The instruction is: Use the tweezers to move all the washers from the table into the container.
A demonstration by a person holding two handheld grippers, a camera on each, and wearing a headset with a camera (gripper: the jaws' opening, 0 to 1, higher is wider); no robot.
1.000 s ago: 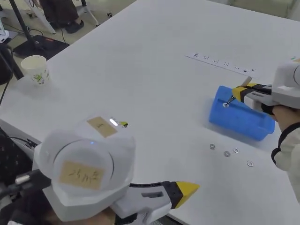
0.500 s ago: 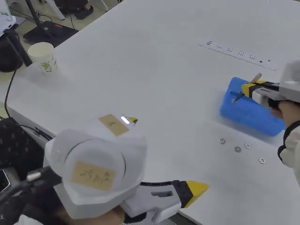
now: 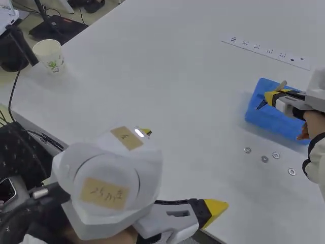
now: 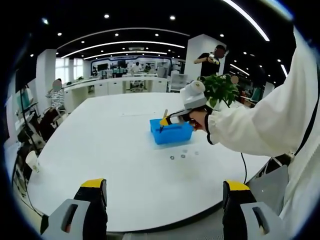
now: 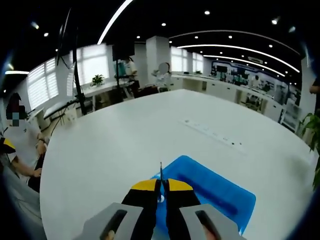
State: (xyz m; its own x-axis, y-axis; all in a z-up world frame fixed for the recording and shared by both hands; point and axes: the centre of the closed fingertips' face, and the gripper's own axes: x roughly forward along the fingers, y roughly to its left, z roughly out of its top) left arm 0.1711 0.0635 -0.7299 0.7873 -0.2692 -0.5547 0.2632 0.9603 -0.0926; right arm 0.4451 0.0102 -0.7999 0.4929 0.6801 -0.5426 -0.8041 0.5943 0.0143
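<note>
Blue container (image 3: 269,119) at the right edge, tweezers (image 5: 160,172) held over it.
On the white counter (image 3: 167,76), the left gripper (image 3: 180,169) at lower centre has its jaws wide open and empty; the right gripper (image 3: 277,96) has its jaws pinched on the tweezers; four washers (image 3: 264,159) lie at lower right, just beside the container.

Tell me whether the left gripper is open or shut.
Open: the left gripper shows its yellow-tipped jaws standing far apart, gripping nothing.

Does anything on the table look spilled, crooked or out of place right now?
Nothing stands out. Four washers lie loose on the table beside the blue container, which sits flat and looks intact.
</note>
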